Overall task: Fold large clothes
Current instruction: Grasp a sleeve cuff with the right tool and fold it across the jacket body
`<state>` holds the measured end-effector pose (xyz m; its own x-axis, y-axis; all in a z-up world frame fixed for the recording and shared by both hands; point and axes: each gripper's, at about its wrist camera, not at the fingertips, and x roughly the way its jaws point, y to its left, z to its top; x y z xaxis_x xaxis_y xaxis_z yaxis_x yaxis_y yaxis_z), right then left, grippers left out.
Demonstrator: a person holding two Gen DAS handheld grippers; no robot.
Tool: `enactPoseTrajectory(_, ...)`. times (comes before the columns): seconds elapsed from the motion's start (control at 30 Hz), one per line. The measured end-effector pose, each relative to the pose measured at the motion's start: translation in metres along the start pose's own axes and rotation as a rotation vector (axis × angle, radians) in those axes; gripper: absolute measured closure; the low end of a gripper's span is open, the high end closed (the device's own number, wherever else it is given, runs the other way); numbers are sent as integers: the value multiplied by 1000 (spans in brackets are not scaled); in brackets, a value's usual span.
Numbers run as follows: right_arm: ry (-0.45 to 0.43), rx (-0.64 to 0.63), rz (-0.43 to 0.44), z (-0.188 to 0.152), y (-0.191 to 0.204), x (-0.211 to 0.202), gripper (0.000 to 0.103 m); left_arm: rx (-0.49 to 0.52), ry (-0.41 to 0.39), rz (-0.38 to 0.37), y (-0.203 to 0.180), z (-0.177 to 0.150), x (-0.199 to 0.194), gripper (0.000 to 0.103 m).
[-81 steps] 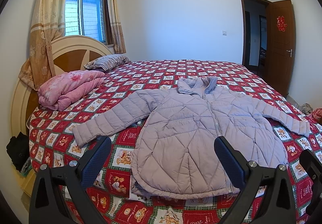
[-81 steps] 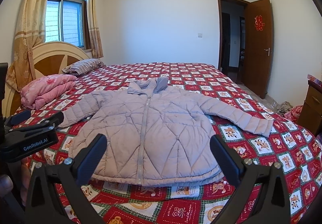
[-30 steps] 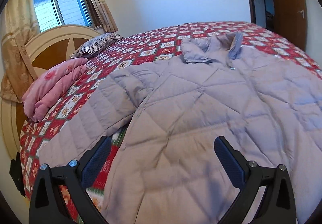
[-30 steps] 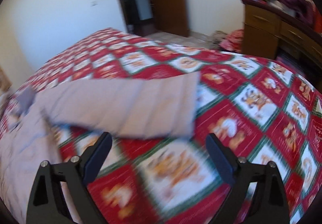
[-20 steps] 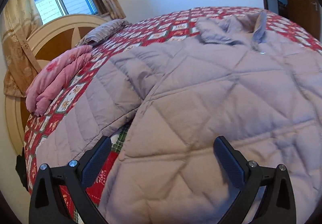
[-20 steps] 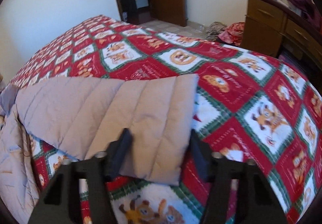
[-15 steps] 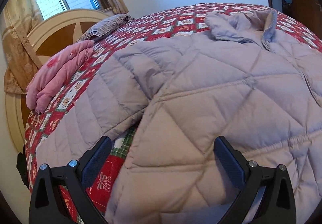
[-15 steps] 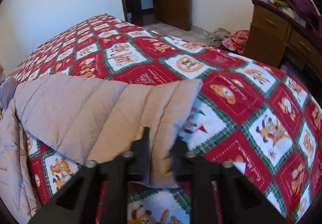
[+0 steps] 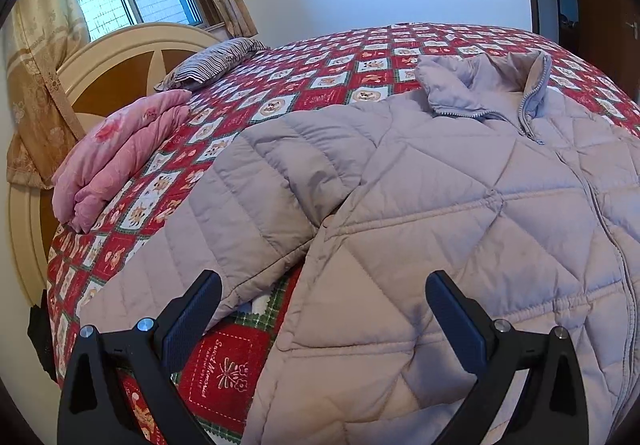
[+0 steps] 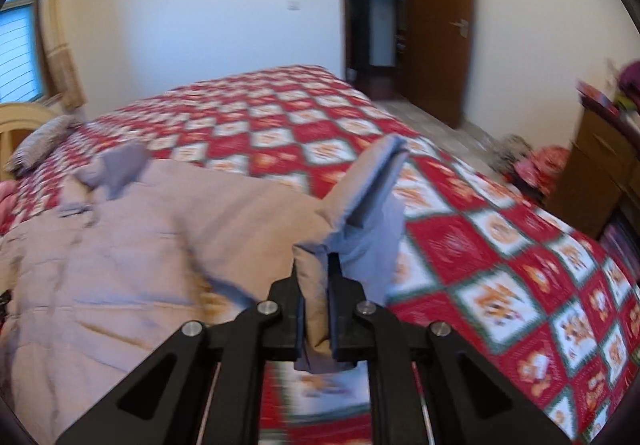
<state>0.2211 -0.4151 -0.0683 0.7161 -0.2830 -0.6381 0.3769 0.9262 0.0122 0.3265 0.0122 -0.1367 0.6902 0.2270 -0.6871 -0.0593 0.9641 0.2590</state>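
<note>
Red patchwork bedspread (image 9: 320,85) covers the bed, and a quilted lilac jacket (image 9: 460,205) lies spread face up across it. Left claw (image 9: 320,321) hovers with jaws wide apart over the jacket's hem by its near sleeve. Right claw (image 10: 315,285) is clenched on the other sleeve's cuff (image 10: 360,213), lifted off the bedspread.

A folded pink quilt (image 9: 116,153) and striped pillow (image 9: 208,63) lie near the headboard (image 9: 120,65) on the red checked bedspread (image 9: 320,85).
</note>
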Motion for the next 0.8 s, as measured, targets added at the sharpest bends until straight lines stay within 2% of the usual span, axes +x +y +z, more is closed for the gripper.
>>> enactPoseTrajectory(0.23,-22,-102,106,5,92,9,92,-11,-7,3,15,0,5,1)
enactPoseTrajectory(0.4,-25,-187,166,-4,153,18,92,-34,0,13,31,1,13,1)
enactPoseTrajectory(0.6,-11,-264,228,-18,216,33,92,-56,7,40,48,-1,22,1)
enactPoseTrajectory(0.8,11,-299,277,-31,262,51,92,-71,20,55,57,-3,27,1)
